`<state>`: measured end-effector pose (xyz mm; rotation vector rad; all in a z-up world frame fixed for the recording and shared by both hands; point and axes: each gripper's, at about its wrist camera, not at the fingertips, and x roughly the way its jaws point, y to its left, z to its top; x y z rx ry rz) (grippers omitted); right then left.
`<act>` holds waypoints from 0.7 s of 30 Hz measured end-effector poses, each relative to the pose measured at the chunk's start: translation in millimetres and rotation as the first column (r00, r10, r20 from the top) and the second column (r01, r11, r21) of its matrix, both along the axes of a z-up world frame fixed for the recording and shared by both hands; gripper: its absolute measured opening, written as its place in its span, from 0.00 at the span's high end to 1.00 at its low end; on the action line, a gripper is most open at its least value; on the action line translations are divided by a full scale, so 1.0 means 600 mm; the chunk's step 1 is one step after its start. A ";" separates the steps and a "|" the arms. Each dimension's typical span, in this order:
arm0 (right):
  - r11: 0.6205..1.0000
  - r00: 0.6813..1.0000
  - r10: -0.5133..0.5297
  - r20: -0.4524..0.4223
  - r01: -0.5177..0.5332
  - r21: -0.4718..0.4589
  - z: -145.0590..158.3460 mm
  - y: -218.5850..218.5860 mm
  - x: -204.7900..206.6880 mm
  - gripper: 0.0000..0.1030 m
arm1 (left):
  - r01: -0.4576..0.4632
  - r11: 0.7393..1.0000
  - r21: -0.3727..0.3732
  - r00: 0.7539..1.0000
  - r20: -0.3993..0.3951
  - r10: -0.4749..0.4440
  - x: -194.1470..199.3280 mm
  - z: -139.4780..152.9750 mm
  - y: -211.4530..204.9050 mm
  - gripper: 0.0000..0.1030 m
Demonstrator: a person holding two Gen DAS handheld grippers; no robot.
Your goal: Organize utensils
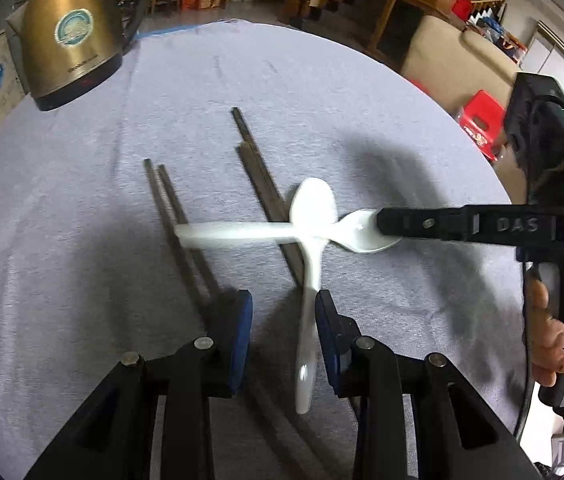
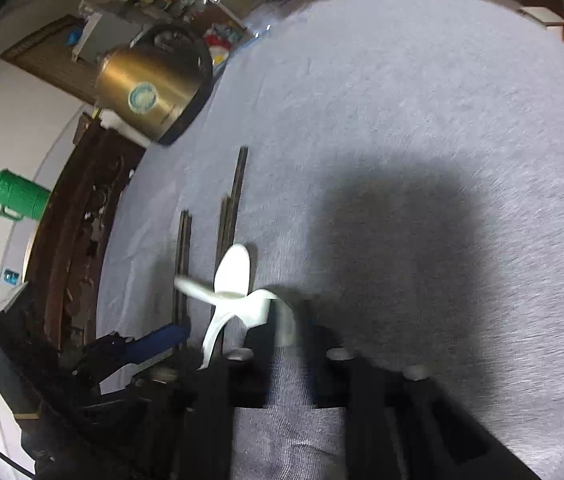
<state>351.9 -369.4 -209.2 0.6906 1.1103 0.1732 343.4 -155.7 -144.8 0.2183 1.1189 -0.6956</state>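
Note:
Two white ceramic spoons cross each other on the grey cloth. One spoon [image 1: 309,236] runs toward my left gripper [image 1: 283,316], its handle beside the right pad [image 1: 327,320]; the jaws stand apart and hold nothing. My right gripper [image 1: 381,222] comes in from the right at the bowl of the second spoon [image 1: 361,236], whose handle is blurred and points left. In the right wrist view both spoons [image 2: 238,288] lie just ahead of the right gripper [image 2: 282,320], blurred; whether it grips is unclear. Two pairs of dark chopsticks [image 1: 260,184] [image 1: 170,204] lie under the spoons.
A brass electric kettle [image 1: 70,36] stands at the table's far left, also in the right wrist view [image 2: 150,92]. The round table [image 1: 321,92] carries a grey cloth. A person's hand [image 1: 553,340] holds the right gripper's handle. Furniture and a red stool [image 1: 481,116] stand beyond the edge.

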 end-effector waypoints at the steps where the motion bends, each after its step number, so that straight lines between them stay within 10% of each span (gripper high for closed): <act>1: 1.000 1.000 -0.008 0.009 0.008 0.000 0.000 0.001 -0.001 0.94 | 0.006 1.000 0.003 1.000 0.002 -0.006 -0.002 0.000 -0.003 0.68; 6: 0.999 0.996 -0.053 0.078 0.053 -0.005 0.015 -0.008 -0.011 0.96 | 0.020 1.000 -0.012 1.000 -0.001 -0.020 -0.005 -0.002 -0.007 0.89; 21: 0.986 0.977 0.008 0.212 0.027 -0.163 0.095 -0.046 -0.100 0.96 | -0.144 0.985 -0.099 0.981 0.117 0.155 -0.042 0.063 0.108 0.91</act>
